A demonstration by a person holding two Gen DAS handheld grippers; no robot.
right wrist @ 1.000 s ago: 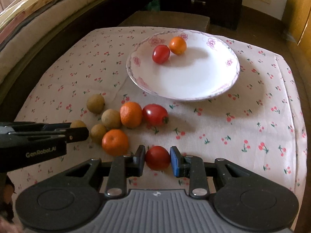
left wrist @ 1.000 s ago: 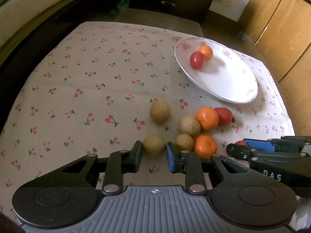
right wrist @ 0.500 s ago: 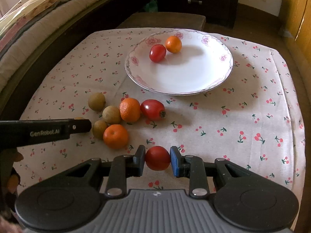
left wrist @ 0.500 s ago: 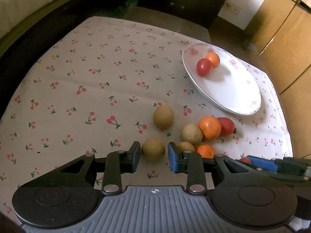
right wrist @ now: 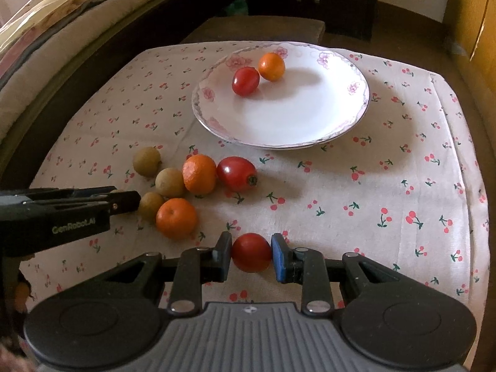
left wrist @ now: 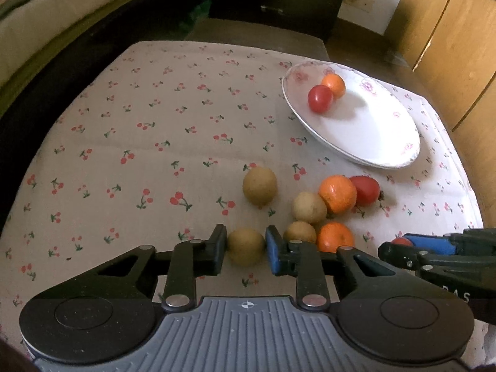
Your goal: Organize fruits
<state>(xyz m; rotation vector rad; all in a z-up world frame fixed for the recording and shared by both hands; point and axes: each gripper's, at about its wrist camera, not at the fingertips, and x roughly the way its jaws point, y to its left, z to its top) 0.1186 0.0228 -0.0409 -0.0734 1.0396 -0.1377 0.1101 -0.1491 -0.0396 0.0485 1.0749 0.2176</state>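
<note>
Round tan-brown fruit (left wrist: 245,247) pinched by left gripper (left wrist: 245,249), matte skin

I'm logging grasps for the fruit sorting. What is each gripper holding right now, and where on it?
The left gripper clamps a brown fruit across its sides. The right gripper clamps a red tomato the same way.

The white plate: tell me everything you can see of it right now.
The white plate is round and shallow, looks like glazed ceramic, with pink flowers and a thin patterned band around its rim. It sits flat on the cherry-print tablecloth, at the far side. A red tomato and a small orange lie touching near its far-left rim; the rest is bare.
</note>
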